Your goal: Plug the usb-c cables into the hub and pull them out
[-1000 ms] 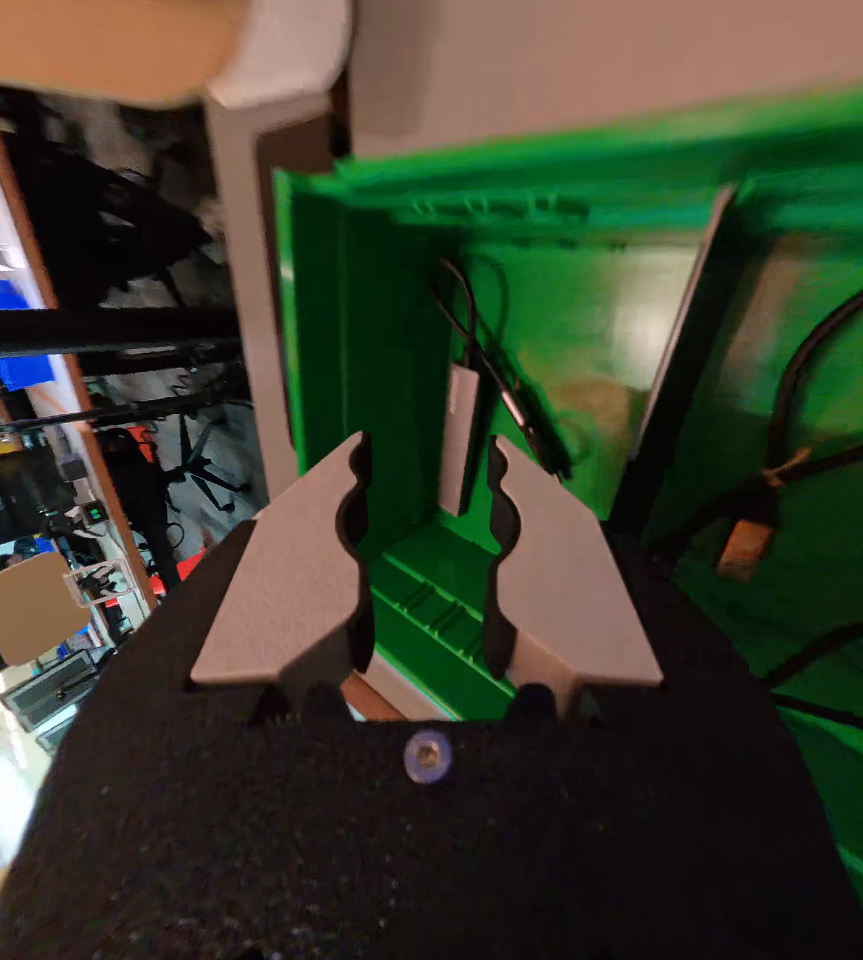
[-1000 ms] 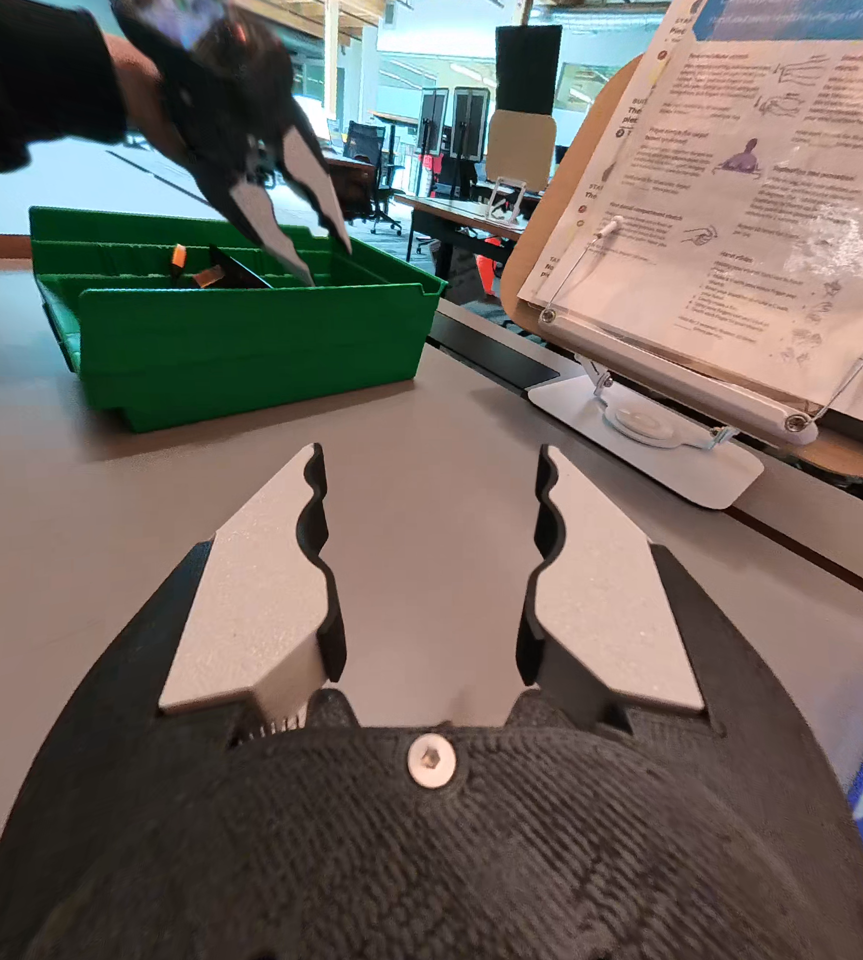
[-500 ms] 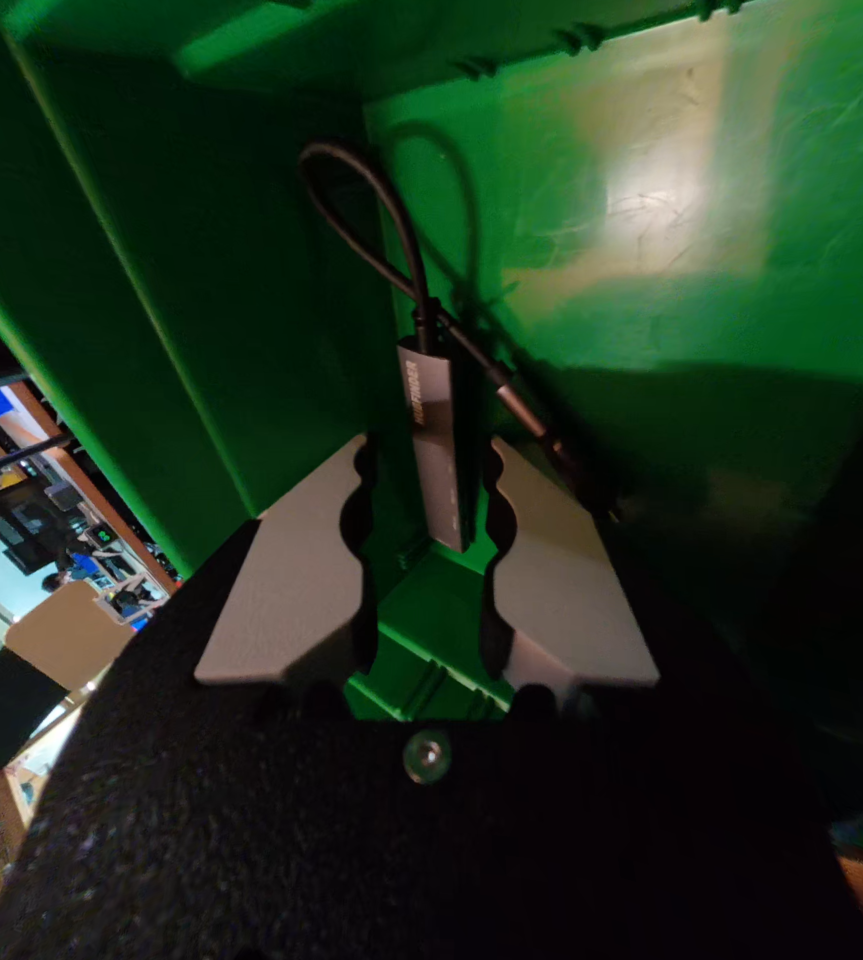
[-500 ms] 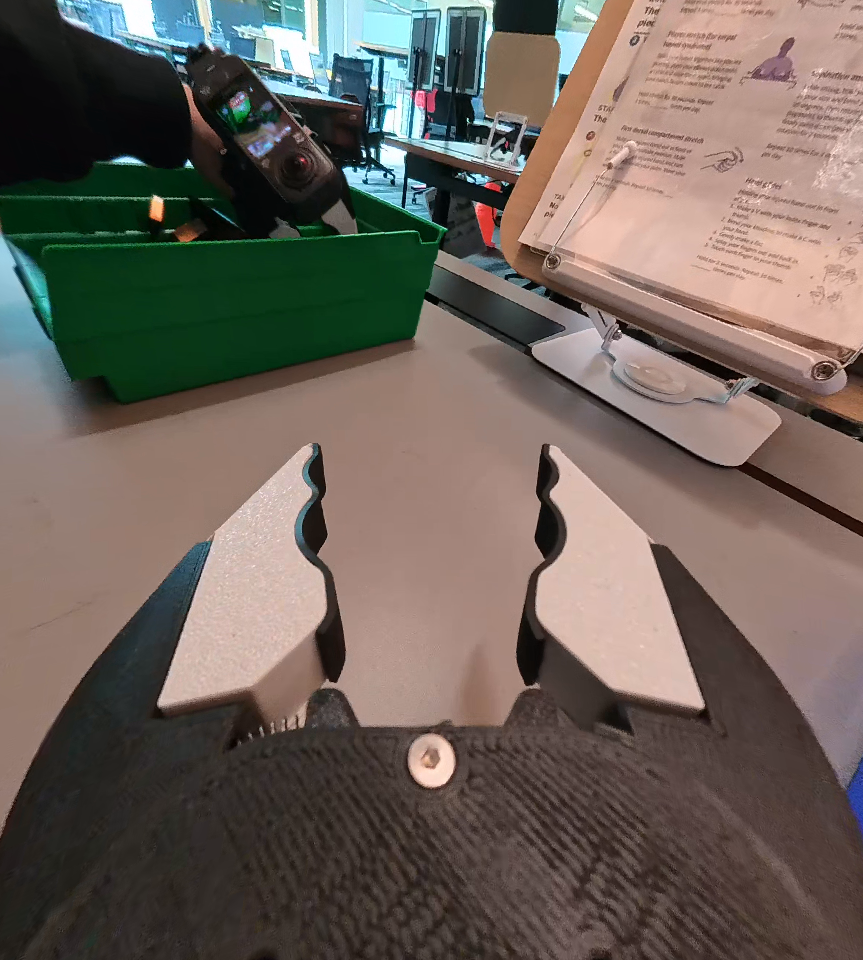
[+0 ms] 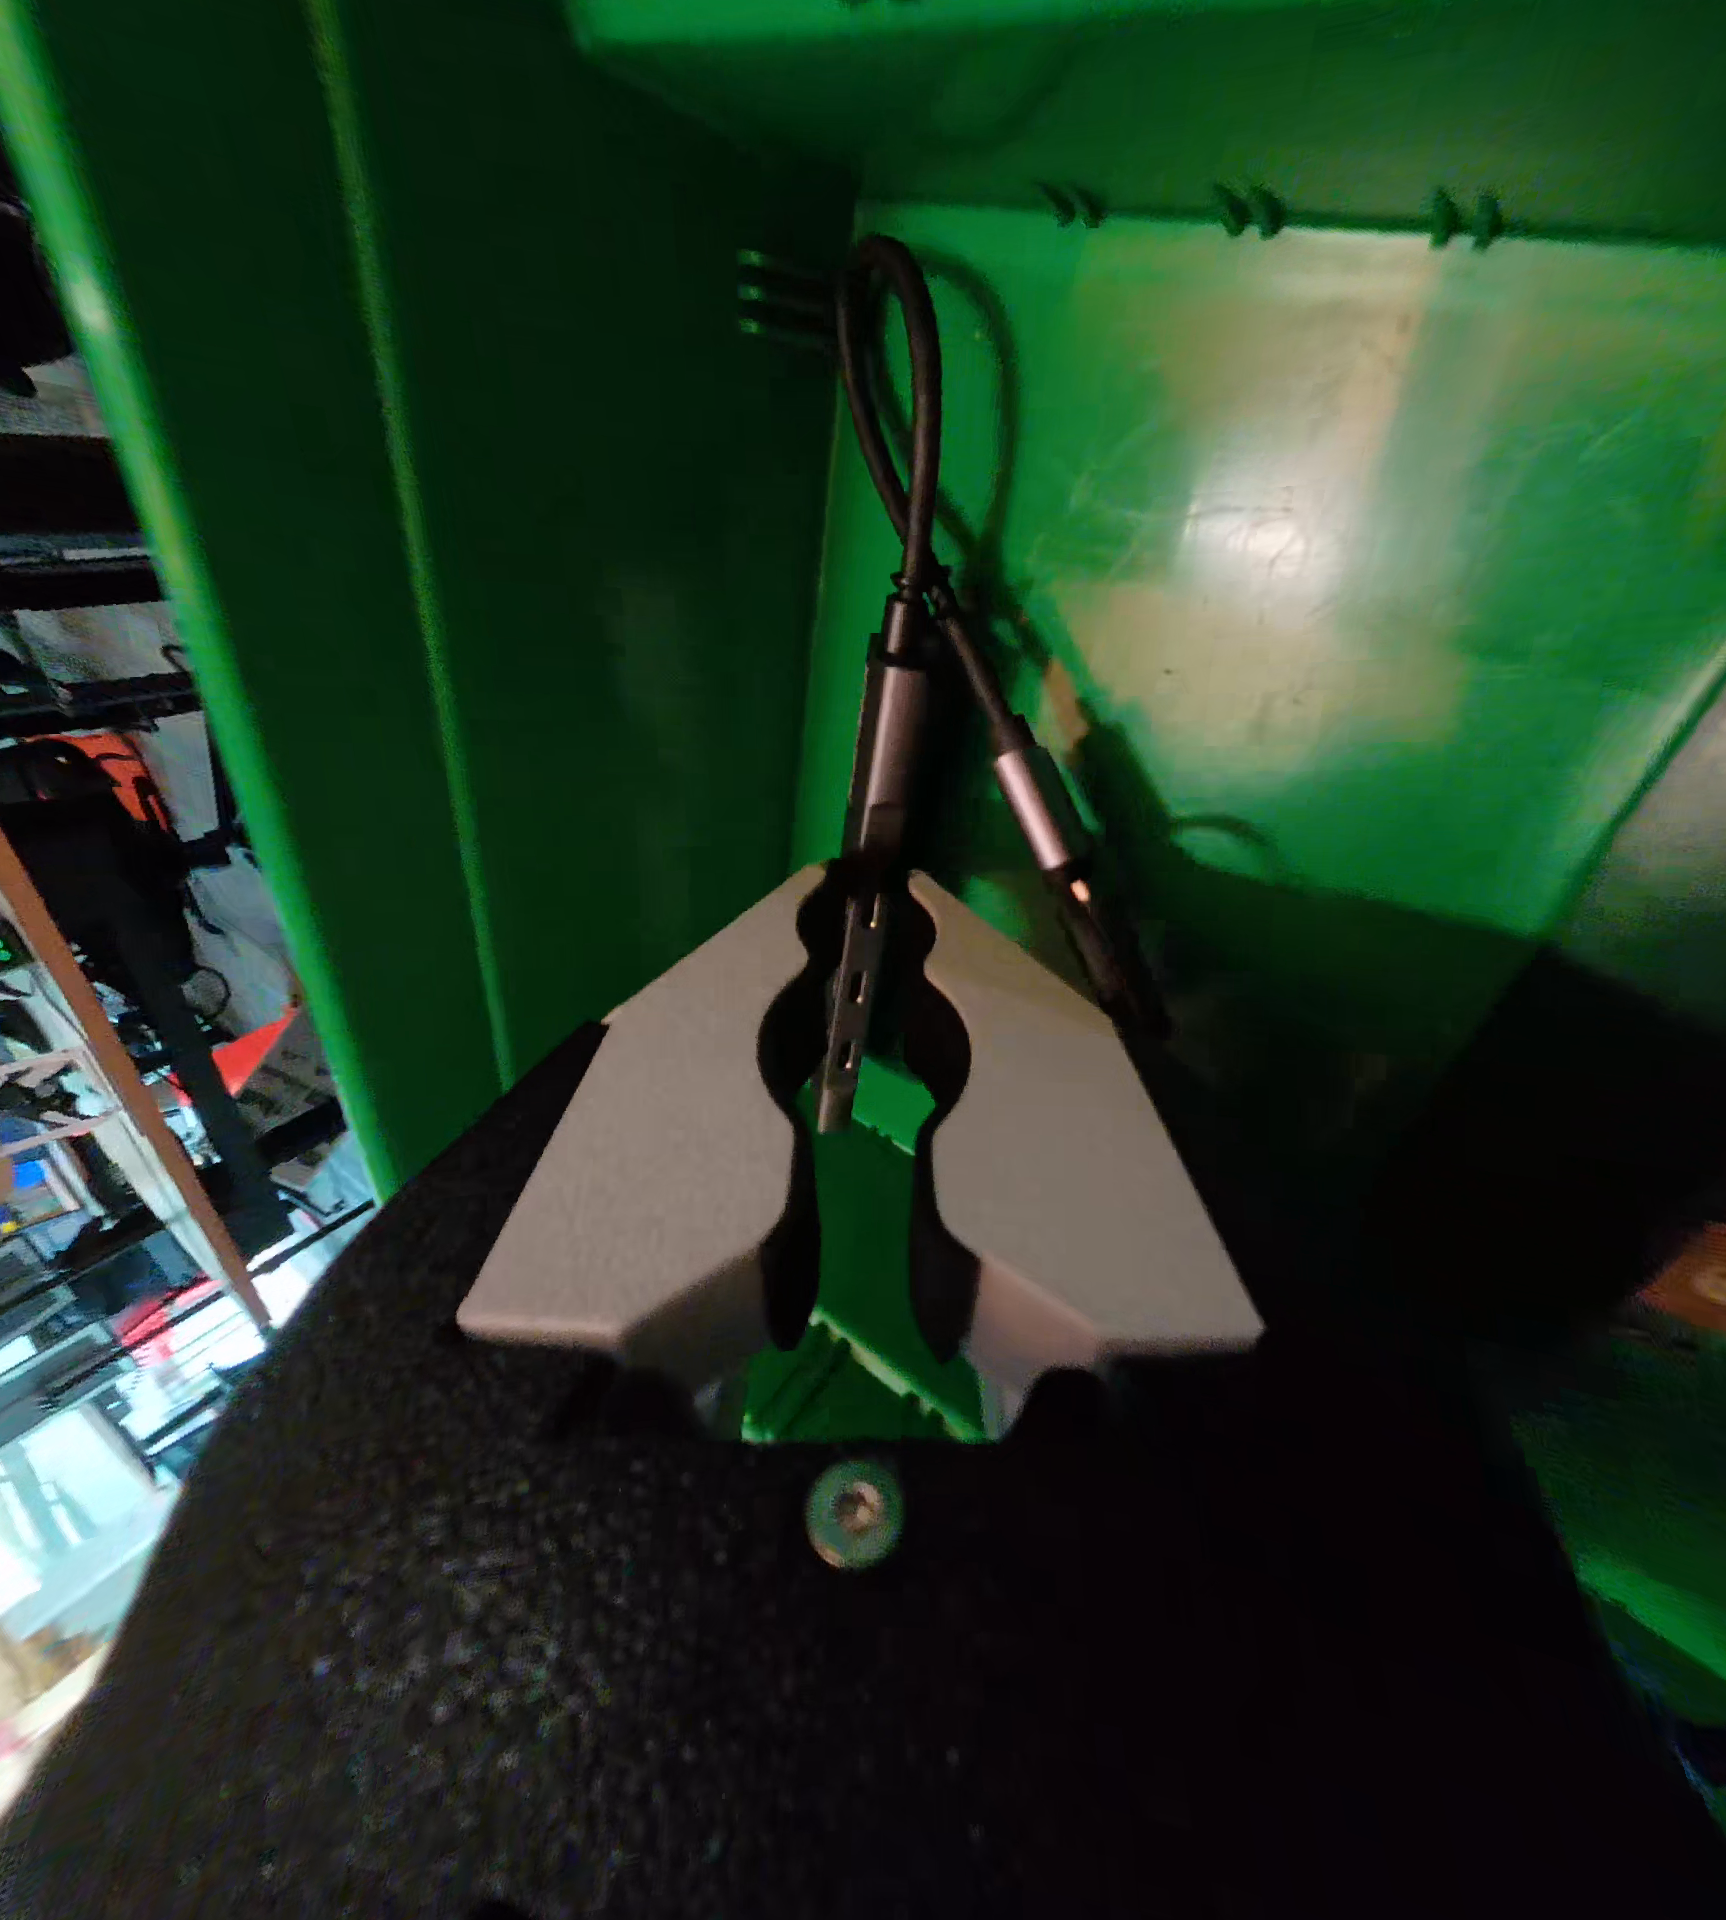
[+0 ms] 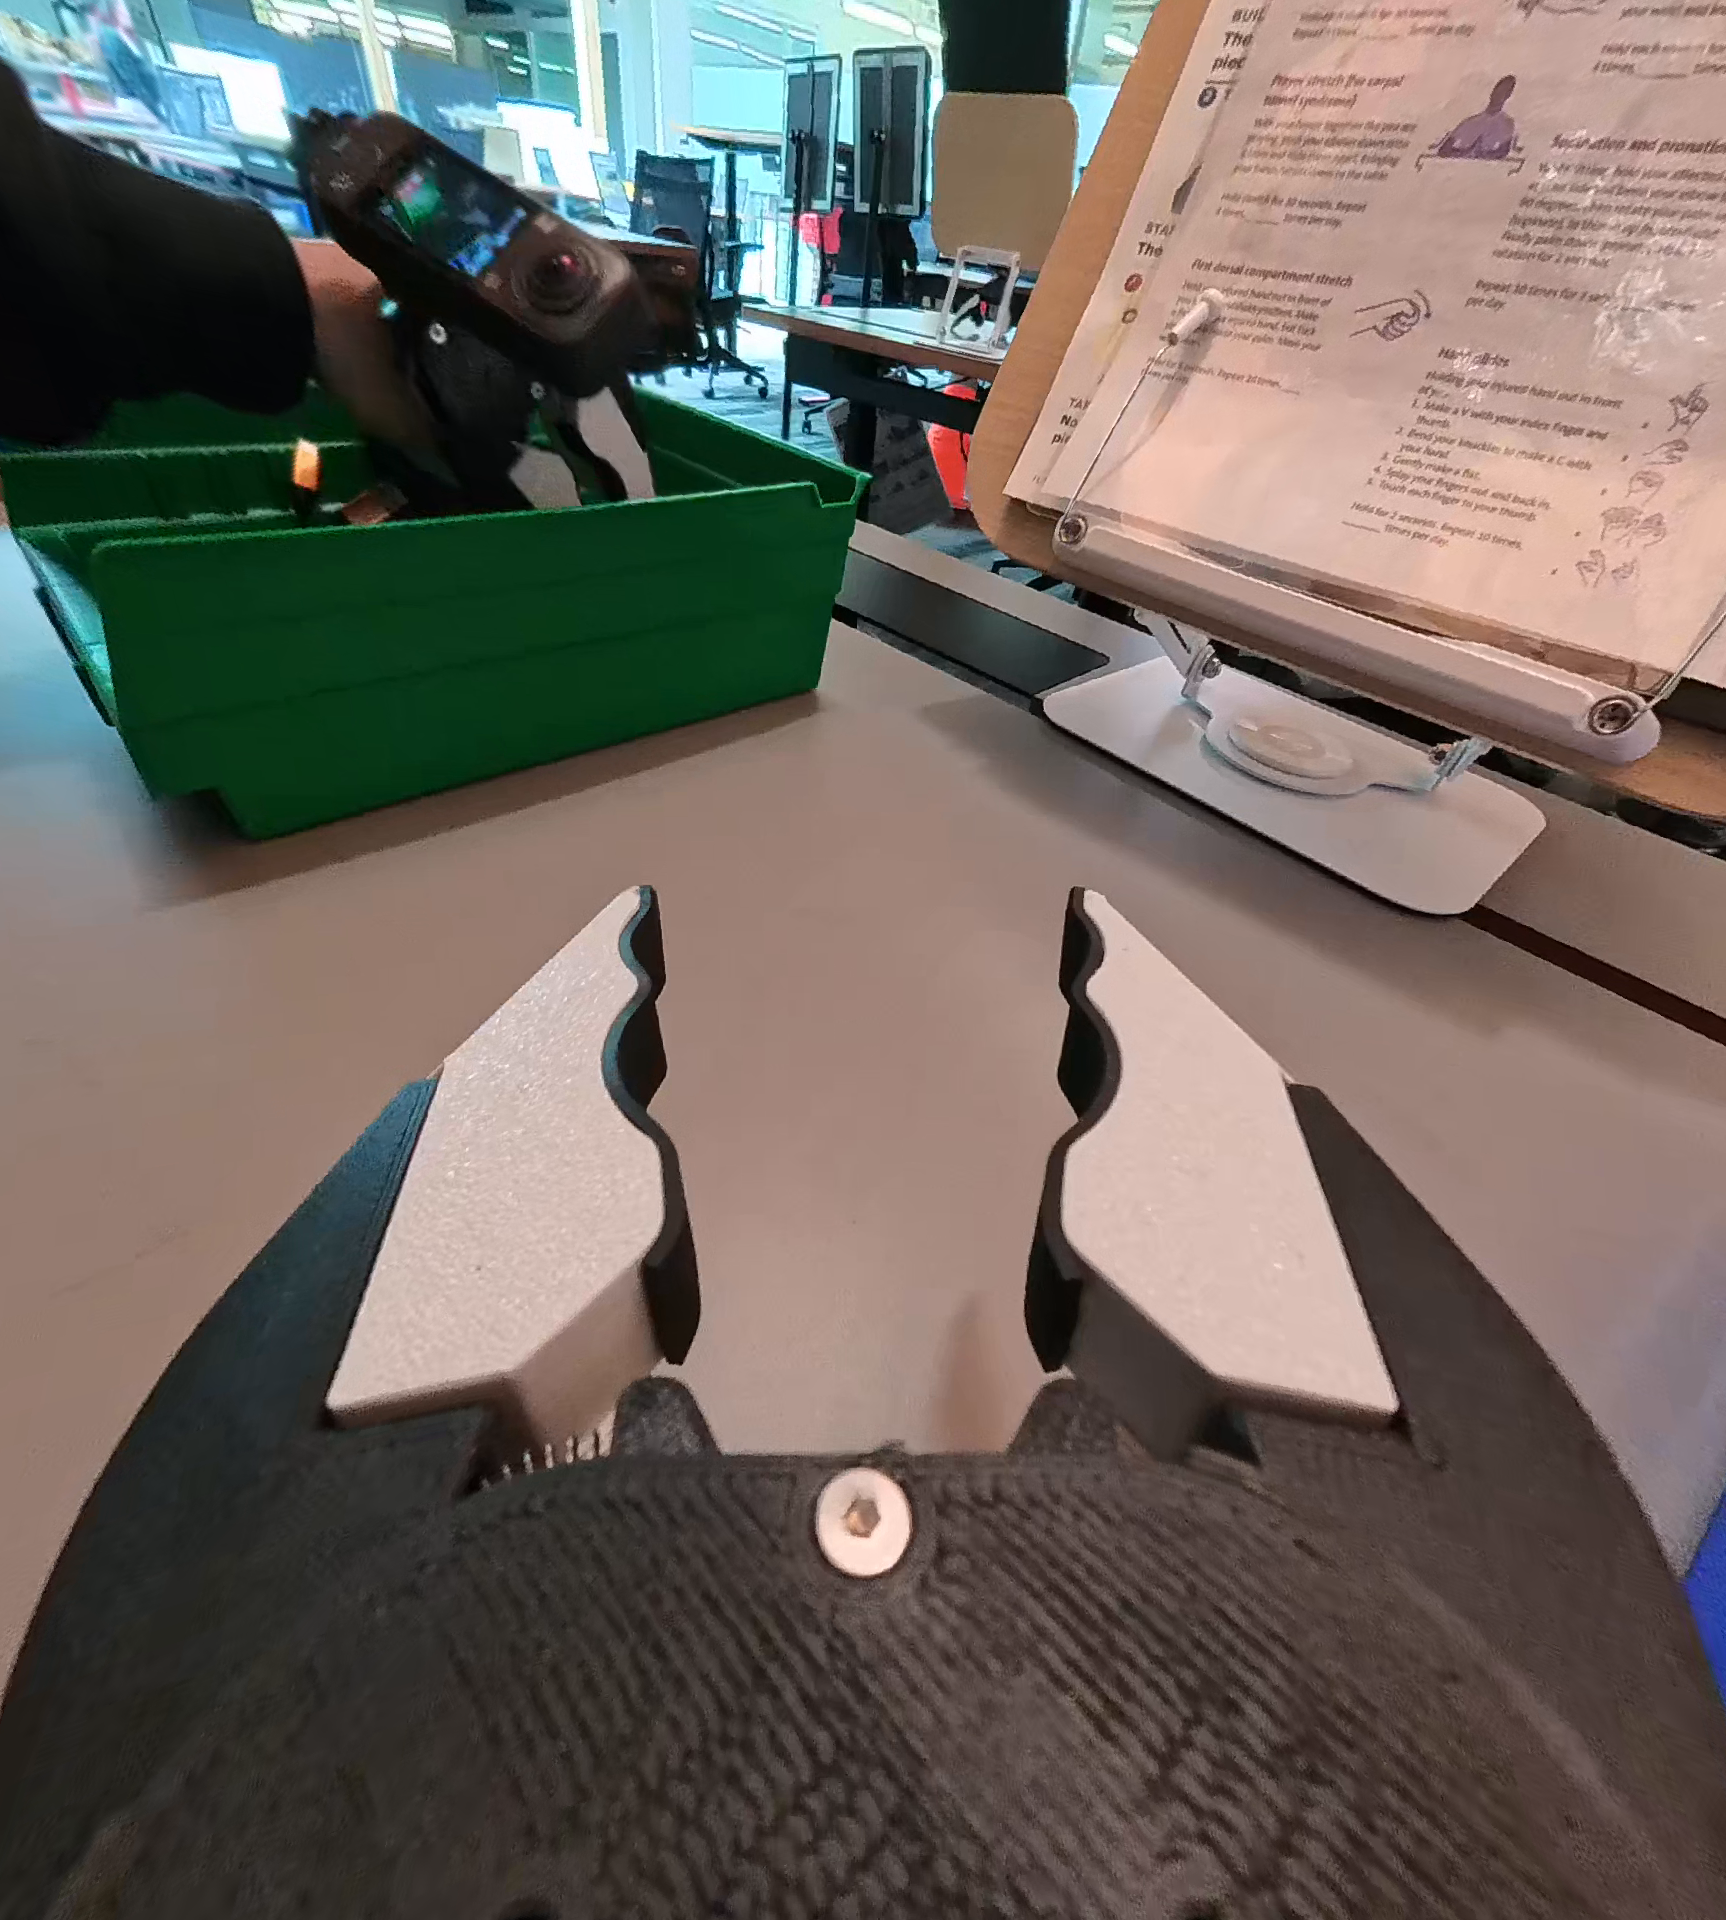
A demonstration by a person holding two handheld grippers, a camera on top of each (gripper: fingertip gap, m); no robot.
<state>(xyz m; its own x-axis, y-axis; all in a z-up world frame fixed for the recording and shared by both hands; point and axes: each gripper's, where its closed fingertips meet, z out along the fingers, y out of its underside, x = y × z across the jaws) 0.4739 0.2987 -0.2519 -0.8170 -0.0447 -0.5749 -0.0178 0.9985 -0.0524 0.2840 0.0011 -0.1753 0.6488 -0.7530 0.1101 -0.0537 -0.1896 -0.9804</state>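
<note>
Left claw (image 5: 864,883) clamped on grey usb hub (image 5: 885,748) inside green bin (image 5: 1358,468), hub's black cable (image 5: 906,416) looped above, right claw (image 6: 859,914) apart over bare grey surface (image 6: 838,831), printed instruction sheet (image 6: 1482,301) on stand.

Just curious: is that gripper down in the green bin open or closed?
Shut: the left gripper has its fingertips pinched on the grey hub.
</note>
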